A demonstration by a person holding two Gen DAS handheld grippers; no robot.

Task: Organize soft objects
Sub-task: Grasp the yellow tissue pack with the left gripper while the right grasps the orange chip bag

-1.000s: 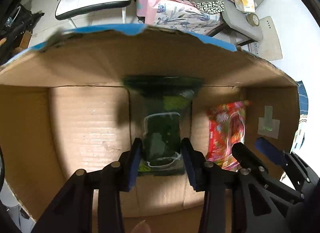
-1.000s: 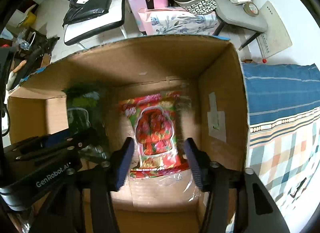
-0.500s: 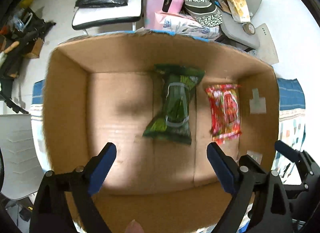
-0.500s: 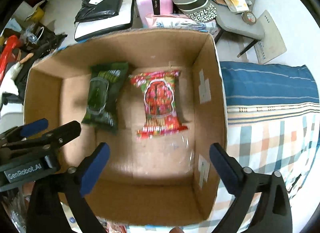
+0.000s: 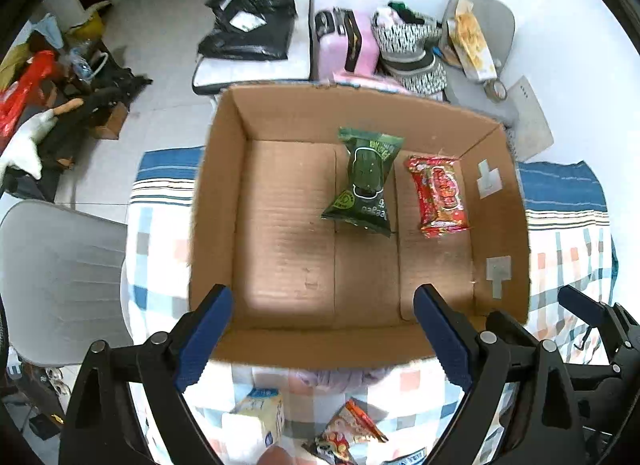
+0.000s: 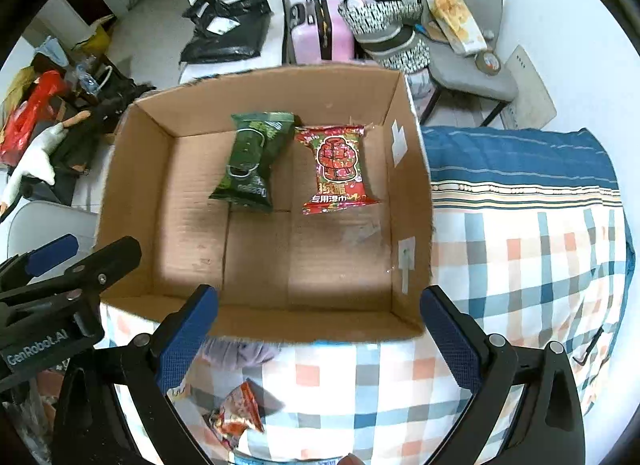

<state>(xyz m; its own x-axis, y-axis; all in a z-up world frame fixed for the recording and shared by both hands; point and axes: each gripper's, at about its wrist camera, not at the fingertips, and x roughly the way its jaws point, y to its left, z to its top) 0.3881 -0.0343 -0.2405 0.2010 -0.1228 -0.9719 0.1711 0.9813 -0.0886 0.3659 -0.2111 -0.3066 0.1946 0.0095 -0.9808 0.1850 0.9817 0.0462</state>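
Soft packets, green (image 5: 366, 179) and red (image 5: 439, 196), are shown flat inside the cardboard box (image 5: 216, 201). Left gripper (image 5: 322, 339) and right gripper (image 6: 318, 335) are held spread, empty. Loose packets (image 5: 344, 435) below risk being snagged or crushed.

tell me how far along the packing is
Done: the green packet and red packet lie side by side in the cardboard box. In hand: nothing; left gripper and right gripper are open. Left: a small red packet and pale pack on the checked cloth.
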